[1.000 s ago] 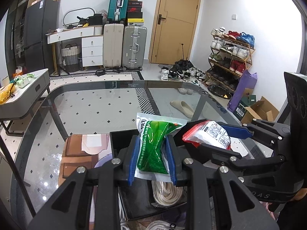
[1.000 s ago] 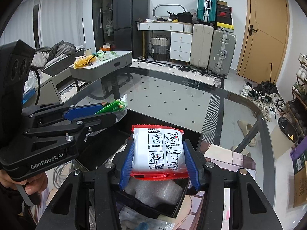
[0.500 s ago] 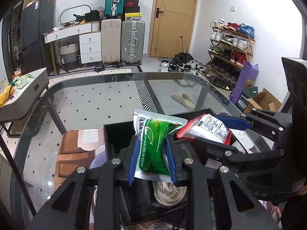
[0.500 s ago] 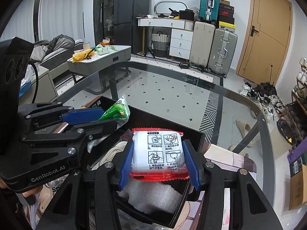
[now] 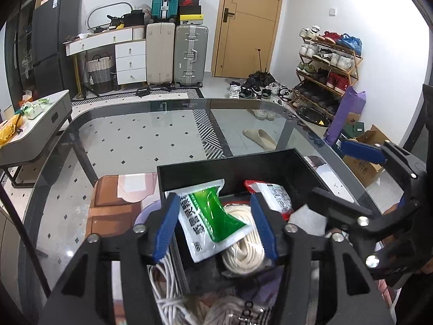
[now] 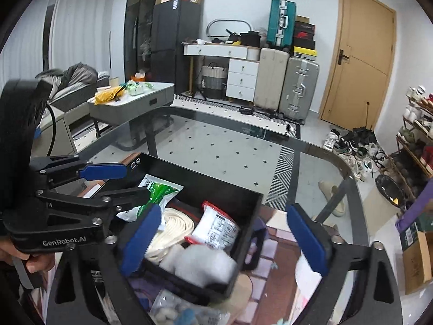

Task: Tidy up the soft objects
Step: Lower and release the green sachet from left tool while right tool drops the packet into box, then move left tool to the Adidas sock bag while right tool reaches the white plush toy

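On the glass-topped desk (image 5: 130,135) sits a black rectangular plastic bin (image 6: 216,187) holding a coil of cream rope (image 6: 173,224), white fluffy stuffing (image 6: 200,262), a green-and-white sachet (image 5: 213,216) along its left wall and a red-edged white packet (image 6: 216,227). The left gripper (image 5: 213,227) and right gripper (image 6: 224,238) both hang spread wide, empty, above the bin.

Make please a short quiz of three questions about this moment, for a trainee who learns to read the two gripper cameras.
1. True or false: the left gripper is shut on the green pouch.
2. Where does the red-edged packet lie?
A. in the black box
B. on the glass table
C. in the right gripper
3. What lies under the green pouch?

Key: 1 false; 2 A; 3 white rope coil.
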